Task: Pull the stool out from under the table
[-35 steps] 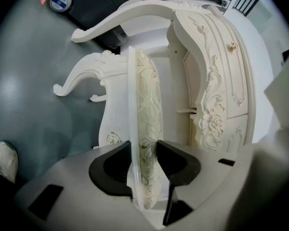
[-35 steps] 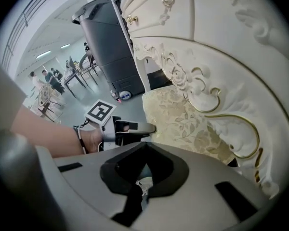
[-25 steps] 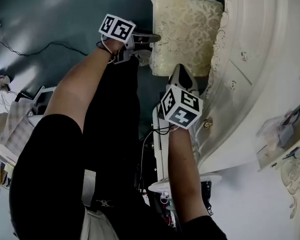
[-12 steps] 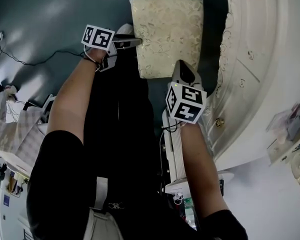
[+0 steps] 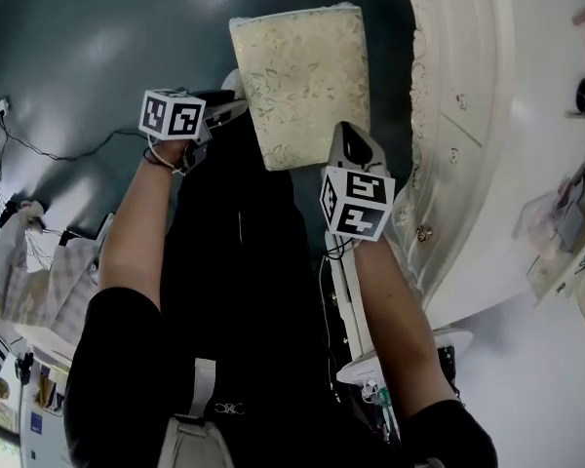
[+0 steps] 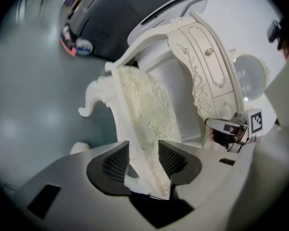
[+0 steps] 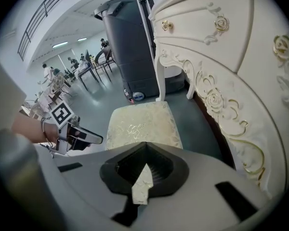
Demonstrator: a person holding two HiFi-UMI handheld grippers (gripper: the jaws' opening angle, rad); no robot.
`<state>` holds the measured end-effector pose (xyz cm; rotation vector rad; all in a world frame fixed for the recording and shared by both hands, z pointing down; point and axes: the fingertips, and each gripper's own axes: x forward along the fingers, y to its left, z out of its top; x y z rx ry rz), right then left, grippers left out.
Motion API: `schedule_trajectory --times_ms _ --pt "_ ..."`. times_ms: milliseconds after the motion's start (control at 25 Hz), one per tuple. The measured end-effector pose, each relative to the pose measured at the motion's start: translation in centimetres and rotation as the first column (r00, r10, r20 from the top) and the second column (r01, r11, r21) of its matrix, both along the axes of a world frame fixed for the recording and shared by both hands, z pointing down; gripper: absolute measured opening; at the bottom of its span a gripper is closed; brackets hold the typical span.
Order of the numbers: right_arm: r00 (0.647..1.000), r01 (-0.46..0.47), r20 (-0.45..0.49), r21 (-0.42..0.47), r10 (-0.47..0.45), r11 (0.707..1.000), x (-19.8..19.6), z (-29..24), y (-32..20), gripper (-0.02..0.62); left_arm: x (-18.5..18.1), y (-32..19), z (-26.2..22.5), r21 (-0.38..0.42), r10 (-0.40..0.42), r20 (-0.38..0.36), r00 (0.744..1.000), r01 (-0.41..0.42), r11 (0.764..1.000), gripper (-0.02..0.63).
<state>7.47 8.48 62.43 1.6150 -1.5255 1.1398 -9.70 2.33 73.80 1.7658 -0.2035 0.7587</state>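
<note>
The floor [image 5: 97, 47] is dark teal-grey and glossy, and a thin black cable [image 5: 68, 154] trails across it at the left of the head view. Along the right runs a white carved tabletop [image 5: 526, 115], with scrollwork and gilt knobs [image 5: 424, 233] on its curved front.

We find the stool [image 5: 302, 81] standing on the floor in the open. Its cream brocade cushion is wholly visible, and its right edge runs beside the tabletop's front with a strip of bare floor between them. The left gripper view shows the same stool [image 6: 149, 114] tilted in the frame, with one white carved leg [image 6: 94, 97] on its far side.

The left tongs [image 5: 229, 113] sit at the stool's left edge. In their own view the left tongs [image 6: 143, 160] have just been opening and stand wide. The near corner of the seat lies between the two ribbed pads, and we see no firm pressure on it.

The right tongs [image 5: 349, 136] are at the stool's near right corner and point steeply down. In their own view the right tongs [image 7: 143, 174] are narrow, closed on a thin sliver of the cream brocade at the seat's near edge. The rest of the cushion [image 7: 142, 124] spreads out ahead of them.

Each gripper carries a marker cube, one on the left [image 5: 173, 117] and one on the right [image 5: 357, 203]. Behind the stool, the right gripper view shows a tall dark grey unit [image 7: 130, 42].
</note>
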Motion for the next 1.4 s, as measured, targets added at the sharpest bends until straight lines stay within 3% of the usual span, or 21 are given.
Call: schedule_trajectory --times_ms 80,120,280,360,480,520,560,680,760,1000,1200,1400 --pt "1.000 -0.011 -0.002 0.018 0.011 1.000 -0.1 -0.8 -0.5 0.008 -1.2 -2.0 -2.4 0.176 -0.013 0.082 0.997 -0.001 0.984 0.148" --pt "1.000 -0.019 -0.003 0.030 0.020 0.999 -0.1 -1.3 -0.9 0.008 -1.3 -2.9 -4.1 0.254 -0.016 0.105 0.994 -0.012 0.967 0.005" --pt "0.999 -0.037 0.038 0.094 0.033 0.995 -0.7 -4.5 -2.5 0.008 1.6 -3.4 -11.9 0.455 0.094 0.099 0.991 -0.129 0.881 0.003" --pt "0.997 -0.033 0.067 0.125 0.025 0.992 -1.1 -7.0 -2.9 0.007 4.6 -2.5 -15.9 0.496 0.164 0.061 0.985 -0.172 0.851 0.003" --pt "0.997 -0.022 0.075 0.185 0.008 0.982 -1.2 -11.5 -3.5 0.006 10.3 -0.9 -22.2 0.481 0.253 -0.067 0.965 -0.191 0.856 0.003" --pt "0.997 -0.022 0.072 0.214 0.007 0.977 -1.1 -13.0 -4.1 0.006 11.9 -1.0 -24.3 0.494 0.286 -0.093 0.954 -0.204 0.845 0.003" --pt "0.998 -0.032 0.065 0.245 0.017 0.969 -0.9 -14.4 -4.7 0.008 13.5 -1.3 -26.3 0.525 0.322 -0.109 0.940 -0.221 0.822 0.003" --pt "0.993 -0.110 0.072 0.331 0.091 0.937 0.8 -18.7 -5.9 0.008 18.1 -2.5 -31.9 0.647 0.432 -0.121 0.894 -0.259 0.717 0.003" --pt "0.985 -0.171 0.091 0.381 0.148 0.909 1.7 -21.8 -5.7 0.007 20.1 -2.6 -35.6 0.697 0.474 -0.129 0.871 -0.261 0.668 0.003" --pt "0.935 -0.326 0.045 0.503 0.352 0.800 5.8 -30.5 -3.7 0.006 24.1 -2.5 -45.0 0.764 0.536 -0.176 0.826 -0.229 0.603 0.003" --pt "0.833 -0.462 0.033 0.592 0.553 0.661 9.9 -36.6 -0.9 0.006 26.4 -0.5 -50.9 0.801 0.593 -0.204 0.779 -0.216 0.559 0.003" --pt "0.730 -0.516 0.028 0.677 0.683 0.524 13.6 -41.7 2.0 0.007 29.2 2.4 -55.7 0.841 0.665 -0.231 0.710 -0.198 0.504 0.003"
